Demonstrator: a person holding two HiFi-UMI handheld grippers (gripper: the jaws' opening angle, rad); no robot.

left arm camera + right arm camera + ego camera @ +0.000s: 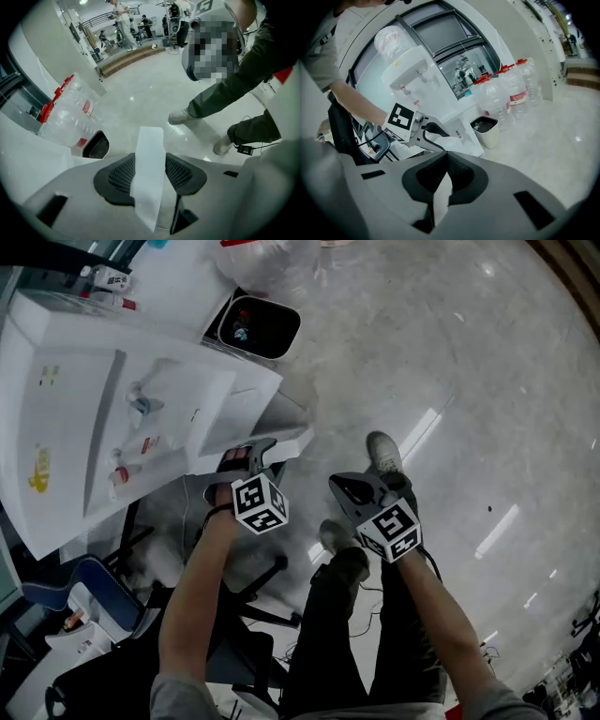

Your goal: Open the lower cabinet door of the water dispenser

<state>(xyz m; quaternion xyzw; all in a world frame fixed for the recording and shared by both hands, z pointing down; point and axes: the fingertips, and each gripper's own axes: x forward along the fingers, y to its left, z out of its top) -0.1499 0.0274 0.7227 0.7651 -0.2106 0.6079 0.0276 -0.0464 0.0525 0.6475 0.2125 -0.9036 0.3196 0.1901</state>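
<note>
While your left gripper [246, 457] has its jaws clamped on the thin free edge of the white lower cabinet door [461, 137], your right gripper [352, 489] hangs just beside it, jaws nearly together on nothing. The door stands partly swung out from the tall white water dispenser [84, 418]. Risks:
- The narrow edge may slip from the pads if you pull off the hinge arc.
- A hard tug could rock the bottle-topped dispenser.
- A wide swing could strike the black-lined waste bin [255, 326] beyond.

Clear plastic water bottles [511, 89] stand farther back.
</note>
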